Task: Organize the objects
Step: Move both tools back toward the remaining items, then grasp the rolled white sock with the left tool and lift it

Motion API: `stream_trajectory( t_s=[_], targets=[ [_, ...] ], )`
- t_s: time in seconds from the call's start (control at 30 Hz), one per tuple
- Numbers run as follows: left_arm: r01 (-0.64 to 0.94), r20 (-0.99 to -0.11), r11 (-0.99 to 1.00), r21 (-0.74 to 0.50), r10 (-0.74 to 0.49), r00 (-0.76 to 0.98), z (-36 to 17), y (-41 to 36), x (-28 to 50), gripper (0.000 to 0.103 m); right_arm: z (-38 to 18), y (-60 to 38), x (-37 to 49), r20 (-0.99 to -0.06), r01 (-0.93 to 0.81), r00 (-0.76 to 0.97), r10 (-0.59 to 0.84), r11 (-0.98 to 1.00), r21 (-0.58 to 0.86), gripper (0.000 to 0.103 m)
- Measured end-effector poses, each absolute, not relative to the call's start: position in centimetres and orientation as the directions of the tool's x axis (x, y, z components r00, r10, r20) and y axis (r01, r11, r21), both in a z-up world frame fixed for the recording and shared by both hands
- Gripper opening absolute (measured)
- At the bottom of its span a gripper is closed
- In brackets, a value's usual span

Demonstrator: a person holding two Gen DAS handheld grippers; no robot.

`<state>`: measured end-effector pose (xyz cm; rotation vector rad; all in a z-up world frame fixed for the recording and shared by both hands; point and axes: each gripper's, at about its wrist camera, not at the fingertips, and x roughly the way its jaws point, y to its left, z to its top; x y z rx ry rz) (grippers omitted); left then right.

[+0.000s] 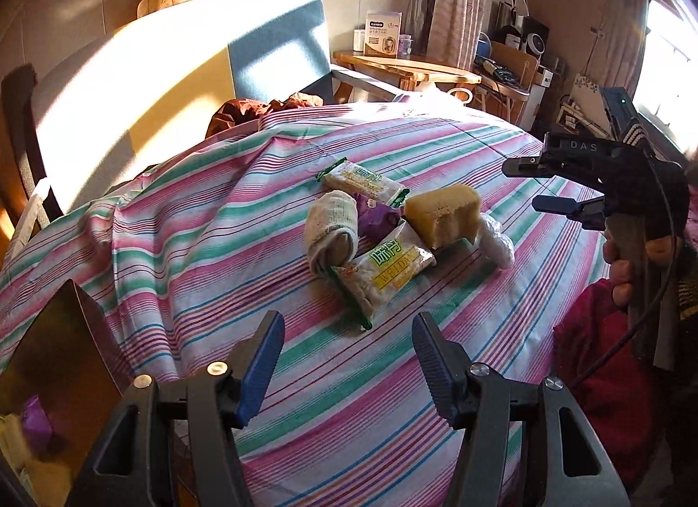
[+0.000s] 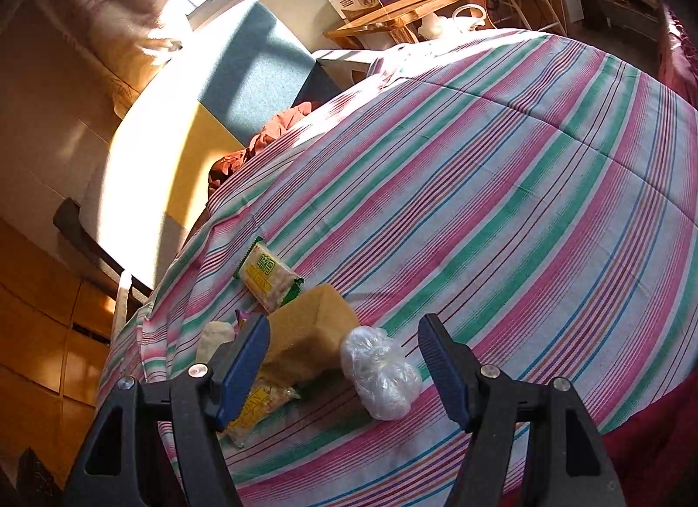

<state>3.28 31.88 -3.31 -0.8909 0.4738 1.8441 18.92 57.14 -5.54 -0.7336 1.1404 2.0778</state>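
Between the blue pads of the left tongs [image 1: 347, 365] nothing is sitting; the jaws are standing apart, aimed down at the near snack packet [image 1: 384, 273] on the striped bedsheet [image 1: 196, 245]. Right tongs [image 2: 344, 369] are likewise standing apart and empty, hovering over the clear plastic wad [image 2: 380, 372], apparently lining up on it. Remaining items are lying bunched mid-bed, touching or overlapping: yellow sponge block [image 1: 443, 212], rolled sock [image 1: 331, 228], purple wrapper [image 1: 377, 219], far snack packet [image 1: 362, 182]. Clustering probably keeps all within reach of both hands. At the left view's lower left a cardboard box [image 1: 61, 358] is standing open, already holding something purple, so likely the sorting destination. Task judged partway.
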Motion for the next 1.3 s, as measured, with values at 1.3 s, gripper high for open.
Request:
stream_trajectory(
  t_s=[1.3],
  targets=[
    [-0.806,-0.812,-0.542,-0.238,0.566,-0.141,-9.2,40.7,-5.8,0.049,-5.4,56.6,17.8,-0.715,-0.724,-0.658,0.238,-0.461,0.513,0.072]
  ],
)
